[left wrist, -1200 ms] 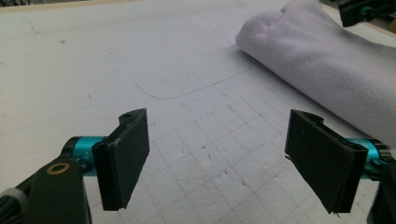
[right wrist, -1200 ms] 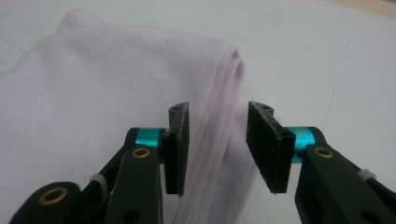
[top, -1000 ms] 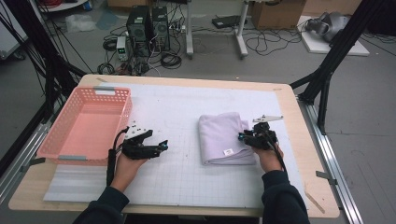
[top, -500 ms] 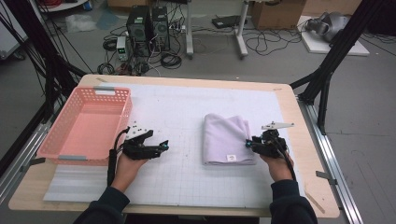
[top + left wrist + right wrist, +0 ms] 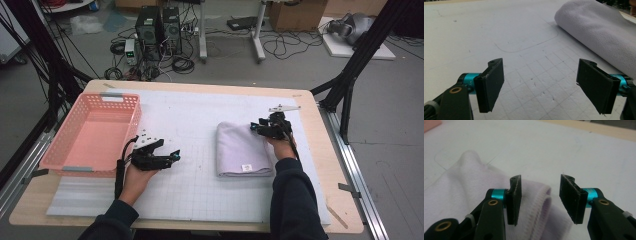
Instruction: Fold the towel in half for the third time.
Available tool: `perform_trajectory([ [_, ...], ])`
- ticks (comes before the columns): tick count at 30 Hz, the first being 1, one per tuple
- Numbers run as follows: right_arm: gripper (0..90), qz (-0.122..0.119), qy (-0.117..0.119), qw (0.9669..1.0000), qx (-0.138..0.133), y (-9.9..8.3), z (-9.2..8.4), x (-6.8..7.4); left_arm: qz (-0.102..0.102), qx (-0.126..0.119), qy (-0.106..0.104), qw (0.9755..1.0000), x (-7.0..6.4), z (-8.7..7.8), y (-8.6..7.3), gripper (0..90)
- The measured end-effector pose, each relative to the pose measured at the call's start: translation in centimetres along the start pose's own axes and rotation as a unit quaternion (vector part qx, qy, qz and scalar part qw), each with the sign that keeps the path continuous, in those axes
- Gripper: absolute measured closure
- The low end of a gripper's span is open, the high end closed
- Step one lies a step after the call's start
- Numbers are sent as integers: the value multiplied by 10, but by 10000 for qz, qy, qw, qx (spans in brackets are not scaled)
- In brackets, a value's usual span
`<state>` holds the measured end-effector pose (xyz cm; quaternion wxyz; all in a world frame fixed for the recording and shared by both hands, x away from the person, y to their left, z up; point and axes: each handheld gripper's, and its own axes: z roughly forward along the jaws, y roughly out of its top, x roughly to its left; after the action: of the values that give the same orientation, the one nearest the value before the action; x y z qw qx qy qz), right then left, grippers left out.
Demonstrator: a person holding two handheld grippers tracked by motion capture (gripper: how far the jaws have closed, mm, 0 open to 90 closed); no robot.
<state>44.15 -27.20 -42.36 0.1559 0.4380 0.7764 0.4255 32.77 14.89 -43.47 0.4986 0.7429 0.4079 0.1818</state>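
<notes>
A soft, matt cloth towel (image 5: 242, 148) lies on a smooth white gridded mat (image 5: 195, 125) beside a plastic lattice basket (image 5: 92, 135).

One folded towel (image 5: 243, 149) lies right of centre on the counter (image 5: 200, 85). One pink basket (image 5: 92, 132) sits at the left. Two hand-held grippers are over the counter: the left hand-held gripper (image 5: 170, 157) at lower left, the right hand-held gripper (image 5: 257, 127) at the towel's upper right edge.
</notes>
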Motion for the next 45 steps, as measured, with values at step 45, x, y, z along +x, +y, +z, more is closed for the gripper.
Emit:
perform_trajectory([
  [45,598,-496,-1299,9844,-1078,-10,-80,26,-16,-15,-13,10000,-1,-1,1,227],
])
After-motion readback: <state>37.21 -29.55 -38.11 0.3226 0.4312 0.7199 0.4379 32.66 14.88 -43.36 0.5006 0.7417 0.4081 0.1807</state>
